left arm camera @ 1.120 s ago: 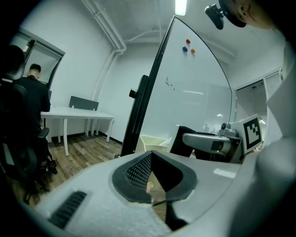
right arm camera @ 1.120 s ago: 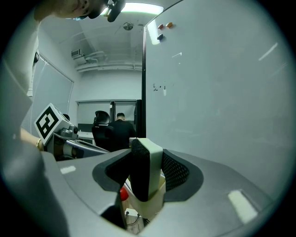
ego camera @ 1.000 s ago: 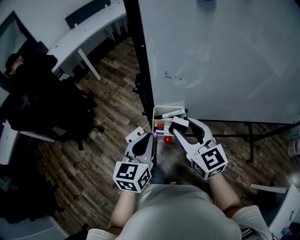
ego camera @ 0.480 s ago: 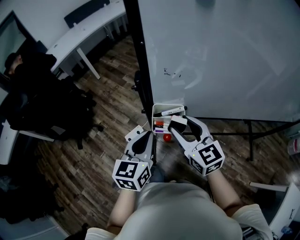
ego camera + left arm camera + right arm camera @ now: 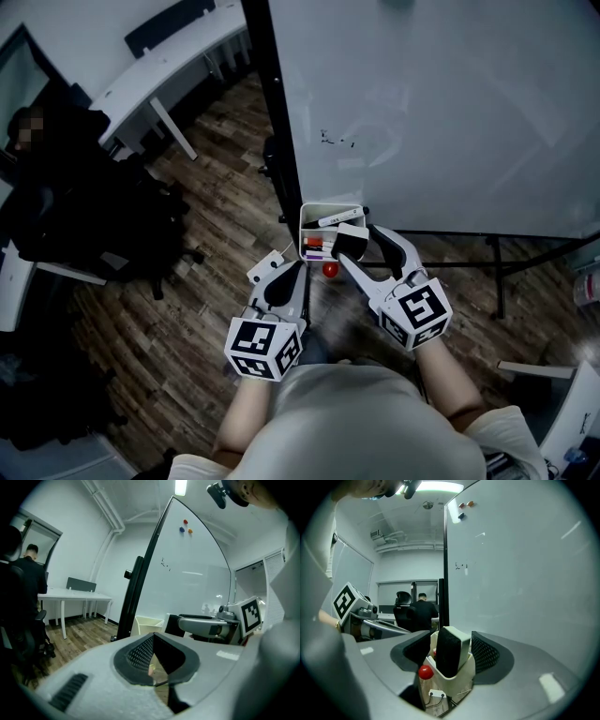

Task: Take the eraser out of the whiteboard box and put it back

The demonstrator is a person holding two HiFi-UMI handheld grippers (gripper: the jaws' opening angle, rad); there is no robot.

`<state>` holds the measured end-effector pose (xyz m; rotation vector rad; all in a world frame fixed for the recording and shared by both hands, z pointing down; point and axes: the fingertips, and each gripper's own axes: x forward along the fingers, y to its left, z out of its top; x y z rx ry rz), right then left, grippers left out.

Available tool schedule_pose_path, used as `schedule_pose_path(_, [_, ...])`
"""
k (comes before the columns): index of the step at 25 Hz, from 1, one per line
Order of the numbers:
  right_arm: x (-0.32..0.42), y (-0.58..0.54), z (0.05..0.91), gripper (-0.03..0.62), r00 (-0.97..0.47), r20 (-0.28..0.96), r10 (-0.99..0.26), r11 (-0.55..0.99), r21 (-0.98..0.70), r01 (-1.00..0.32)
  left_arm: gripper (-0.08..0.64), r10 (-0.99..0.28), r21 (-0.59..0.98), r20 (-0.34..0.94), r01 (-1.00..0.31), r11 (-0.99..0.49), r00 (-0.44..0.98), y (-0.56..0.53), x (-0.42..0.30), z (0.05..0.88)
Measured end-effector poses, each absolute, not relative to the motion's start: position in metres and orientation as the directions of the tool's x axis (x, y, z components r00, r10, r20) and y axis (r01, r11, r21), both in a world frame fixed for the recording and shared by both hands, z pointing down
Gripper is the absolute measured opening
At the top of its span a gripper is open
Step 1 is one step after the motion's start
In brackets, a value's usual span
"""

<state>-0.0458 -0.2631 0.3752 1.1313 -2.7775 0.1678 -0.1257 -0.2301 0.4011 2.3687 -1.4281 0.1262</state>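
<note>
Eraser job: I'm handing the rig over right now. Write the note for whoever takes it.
Left gripper: shut, empty, short of the box.
Right gripper: fingers have just been opening; now open either side of the eraser, not pressing it.
Eraser: standing on end in the box at the whiteboard's lower edge.
Done: eraser looks back in the box, released.
Left: probably only drawing the right gripper back clear.

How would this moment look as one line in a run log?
right gripper: jaws just opening, eraser between them, not pressed | eraser: standing in whiteboard box | left gripper: shut, empty
</note>
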Motion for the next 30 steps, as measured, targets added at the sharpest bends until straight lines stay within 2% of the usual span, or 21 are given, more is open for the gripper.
schedule_pose_path(15, [-0.035, -0.235, 0.359, 0.236, -0.724, 0.129, -0.678, 0.725, -0.049, -0.687, -0.003, -0.841, 0.265, 0.256, -0.872, -0.412, 0.476, -0.215, -0.111, 0.401])
schedule_pose_path(21, [-0.029, -0.223, 0.360, 0.185, -0.719, 0.127, -0.683, 0.719, -0.057, -0.693, -0.003, -0.841, 0.265, 0.258, -0.871, -0.413, 0.477, -0.204, -0.103, 0.403])
schedule_pose_path(30, [-0.021, -0.199, 0.358, 0.067, -0.717, 0.121, -0.686, 0.718, -0.045, -0.694, -0.003, -0.845, 0.268, 0.251, -0.873, -0.409, 0.473, -0.185, -0.092, 0.405])
